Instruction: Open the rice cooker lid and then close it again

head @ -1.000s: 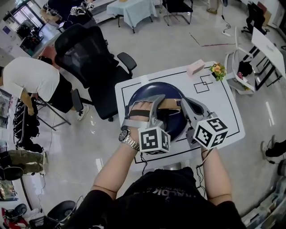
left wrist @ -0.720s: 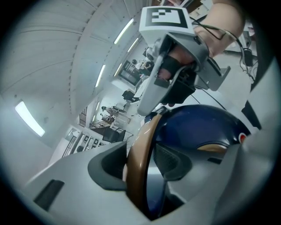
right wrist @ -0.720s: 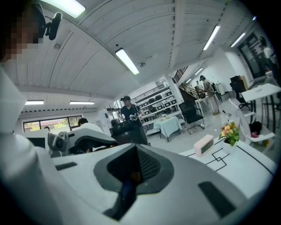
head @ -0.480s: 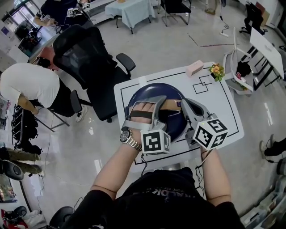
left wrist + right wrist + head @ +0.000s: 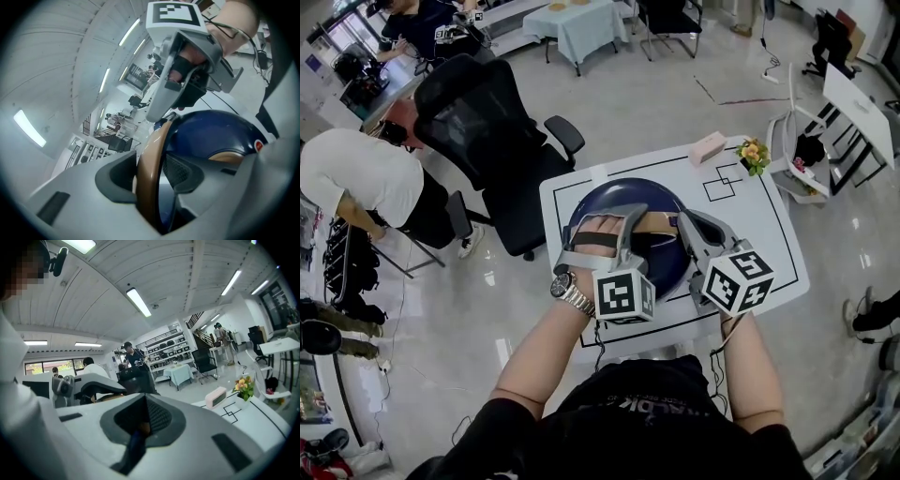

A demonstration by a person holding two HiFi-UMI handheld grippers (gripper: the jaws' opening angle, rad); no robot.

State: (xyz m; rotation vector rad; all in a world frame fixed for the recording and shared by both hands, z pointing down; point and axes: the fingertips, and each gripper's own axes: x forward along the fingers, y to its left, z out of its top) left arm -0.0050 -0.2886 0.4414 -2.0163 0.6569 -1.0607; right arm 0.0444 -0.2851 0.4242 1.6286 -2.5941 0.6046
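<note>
Head view: the navy rice cooker [image 5: 649,191] is seen on the white table [image 5: 764,239], directly in front of the person, with its lid down. Both grippers are laid over the dome at the tan handle [image 5: 659,221], and against the earlier pictures neither is seen to have shifted. The left gripper [image 5: 625,223] is set at the handle's left end and the right gripper [image 5: 685,223] at its right.

Left gripper view: the tan handle is shown standing upright between the jaws, with the blue dome behind it. The gap has been narrowed over the last second, and the pads now appear to be pressed against the handle on both sides, though contact on the far pad is hard to confirm at this angle.

Right gripper view: the jaws are clenched together with nothing held, and only a sliver of blue and tan is visible past them.

A grip on the handle is judged to have just been secured. The lid has not yet been raised, so the opening step is still to come.
</note>
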